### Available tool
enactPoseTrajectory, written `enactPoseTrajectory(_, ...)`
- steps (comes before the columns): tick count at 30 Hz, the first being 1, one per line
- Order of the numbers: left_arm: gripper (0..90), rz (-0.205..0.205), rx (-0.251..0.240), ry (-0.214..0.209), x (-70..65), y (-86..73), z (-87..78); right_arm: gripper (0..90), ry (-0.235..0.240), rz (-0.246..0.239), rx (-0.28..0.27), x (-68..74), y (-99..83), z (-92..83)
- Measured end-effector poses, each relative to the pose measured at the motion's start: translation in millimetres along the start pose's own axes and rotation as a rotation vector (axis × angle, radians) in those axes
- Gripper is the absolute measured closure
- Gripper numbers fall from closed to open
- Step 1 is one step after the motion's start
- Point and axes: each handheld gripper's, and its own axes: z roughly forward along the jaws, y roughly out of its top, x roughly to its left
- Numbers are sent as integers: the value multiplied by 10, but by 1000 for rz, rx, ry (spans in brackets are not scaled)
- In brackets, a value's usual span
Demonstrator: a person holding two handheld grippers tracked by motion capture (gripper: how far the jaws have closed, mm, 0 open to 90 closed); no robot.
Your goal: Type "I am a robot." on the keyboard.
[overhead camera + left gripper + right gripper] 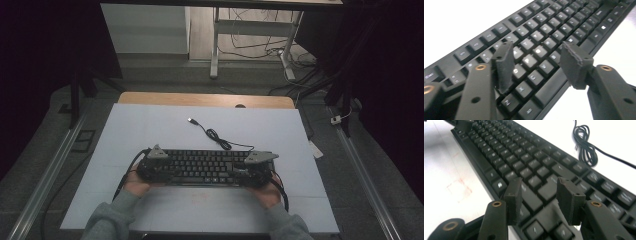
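Hands: both on keyboard [205, 167] ends, near mat's front edge | left tongs [537, 58] wide, empty | right tongs [539, 195] wide, empty | keyboard set down, cable [216, 135] still loose

The person wore grey sleeves [107, 220], and each black gripper, left [156, 167] and right [252, 170], carried a grey three-cornered plate, a trailing black cable, brass-ringed screw holes and dark padded fingers [504, 66].

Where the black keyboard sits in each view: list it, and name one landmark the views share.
High view: the black keyboard lies low centre on the white mat, between both hands.
Left gripper view: it runs from bottom left to top right, under the claw.
Right gripper view: it runs from top left to bottom right.
Shared landmark: the coiled cable.
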Motion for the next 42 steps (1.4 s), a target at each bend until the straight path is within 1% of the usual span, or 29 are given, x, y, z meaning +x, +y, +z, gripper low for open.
enactPoseTrajectory(4, 615, 15, -3, -14, -58, 22, 37, 547, -16, 0, 3, -3, -74, -90)
enactPoseTrajectory(6, 703, 23, 0, -23, -94, 34, 61, 543, -16, 6, -1, -11, -100, -120)
enactPoseTrajectory(9, 865, 43, 13, -37, -148, 54, 104, 543, -21, 6, -1, -28, -123, -147)
enactPoseTrajectory(10, 889, 49, 15, -42, -165, 61, 121, 541, -23, 7, 2, -31, -126, -149)
enactPoseTrajectory(11, 890, 57, 21, -43, -179, 66, 136, 541, -24, 7, 3, -33, -127, -148)
enactPoseTrajectory(14, 891, 64, 31, -44, -211, 72, 193, 540, -25, 4, 3, -27, -124, -136)
enactPoseTrajectory(17, 891, 70, 49, -32, -226, 73, 241, 539, -20, -2, 2, -17, -122, -120)
enactPoseTrajectory(21, 890, 82, 63, -22, -238, 72, 273, 538, -25, -8, 10, -20, -120, -118)
enactPoseTrajectory(25, 890, 84, 71, -17, -240, 64, 296, 538, -24, -6, 12, -24, -122, -112)
enactPoseTrajectory(29, 890, 78, 74, -13, -231, 62, 295, 538, -25, -10, 14, -16, -122, -106)
enactPoseTrajectory(32, 890, 69, 86, -8, -216, 50, 316, 538, -22, -11, 14, -12, -123, -97)
enactPoseTrajectory(34, 891, 60, 78, -20, -203, 43, 319, 537, -20, -11, 16, -11, -124, -93)
enactPoseTrajectory(38, 892, 71, 76, -20, -207, 46, 303, 537, -20, -14, 14, -11, -119, -93)
enactPoseTrajectory(40, 891, 61, 51, -18, -203, 52, 273, 537, -22, -13, 12, -10, -115, -98)
enactPoseTrajectory(41, 891, 62, 38, -16, -190, 58, 242, 537, -22, -13, 12, -10, -113, -100)
enactPoseTrajectory(42, 891, 55, 22, -15, -176, 63, 208, 537, -22, -13, 10, -9, -111, -103)
